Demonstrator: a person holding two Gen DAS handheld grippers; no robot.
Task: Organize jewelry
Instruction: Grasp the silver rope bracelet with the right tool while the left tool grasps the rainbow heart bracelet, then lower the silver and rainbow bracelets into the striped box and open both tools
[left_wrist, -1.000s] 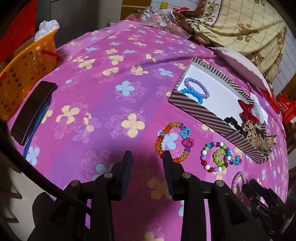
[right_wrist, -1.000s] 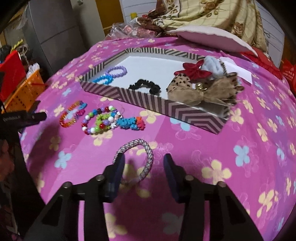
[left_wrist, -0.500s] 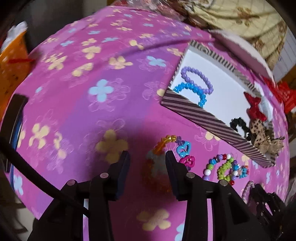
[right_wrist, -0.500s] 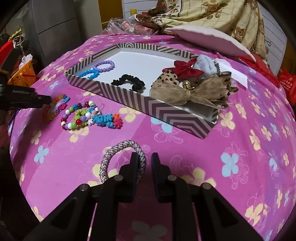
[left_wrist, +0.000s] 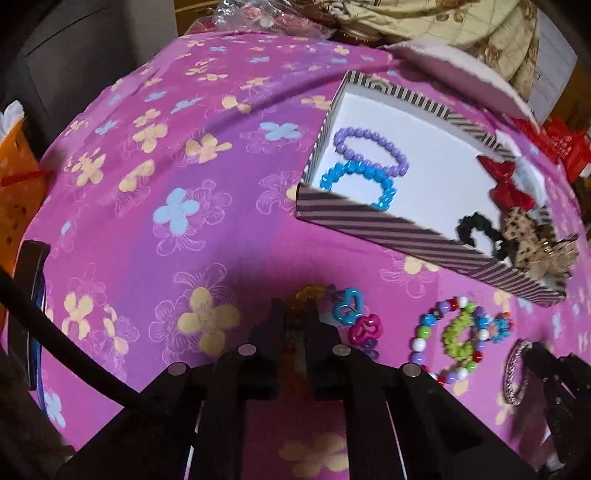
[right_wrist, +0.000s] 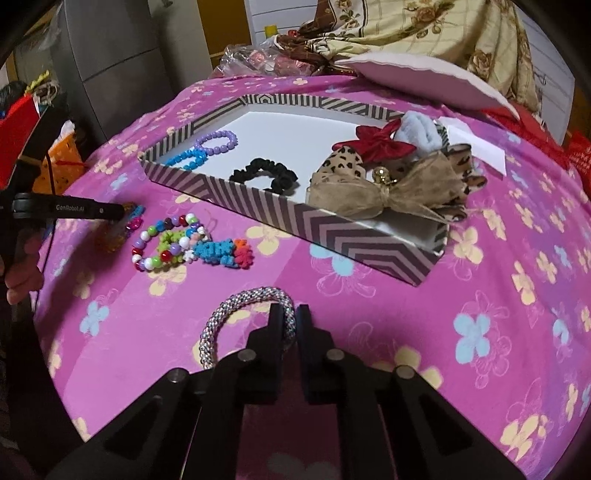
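On the pink flowered cloth lies an orange bead bracelet (left_wrist: 306, 291) with blue and pink heart beads. My left gripper (left_wrist: 297, 314) points down onto it, jaws closing, orange beads pinched between the pads. A silver braided bracelet (right_wrist: 236, 306) lies nearer the front. My right gripper (right_wrist: 290, 314) is closing on its right side, with the band squeezed between the fingers. A multicoloured bead bracelet (right_wrist: 166, 240) lies between the two. The striped box (right_wrist: 332, 229) behind holds a purple bracelet (left_wrist: 369, 147), a blue bracelet (left_wrist: 369, 173), a black scrunchie (right_wrist: 266, 173) and bows.
An orange basket (left_wrist: 14, 177) and a dark flat case (left_wrist: 29, 288) sit at the cloth's left edge. A white scalloped plate (right_wrist: 424, 77), a plastic bag and a beige floral blanket (right_wrist: 424, 29) lie behind the box. Bare cloth stretches left of the box.
My left gripper moved right and down over the orange bracelet, and its wide jaws closed on it. The right jaws narrowed onto the braided bracelet's side.
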